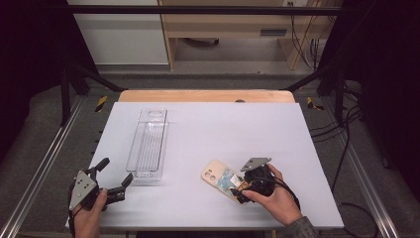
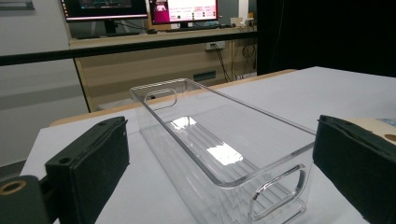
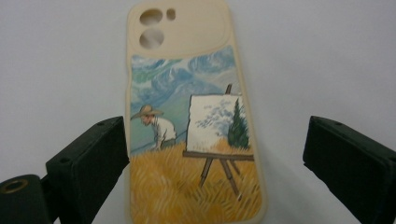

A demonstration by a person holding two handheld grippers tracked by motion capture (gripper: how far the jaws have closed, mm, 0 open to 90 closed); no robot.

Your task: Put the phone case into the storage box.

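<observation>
A cream phone case (image 1: pixel 216 174) with a painted field scene lies flat on the white table, near the front right. My right gripper (image 1: pixel 236 188) is open over its near end. In the right gripper view the case (image 3: pixel 187 116) runs up between the two black jaws: the left jaw is at the case's edge and the right jaw stands well clear of it. My left gripper (image 1: pixel 117 171) is open at the front left with nothing between its jaws. It faces the near end of a clear plastic bin (image 1: pixel 147 144), which is empty (image 2: pixel 261 112).
The white table top (image 1: pixel 223 129) has a wooden edge at the back. Metal frame rails run along both sides of the table. Desks, monitors and cables stand beyond the far edge.
</observation>
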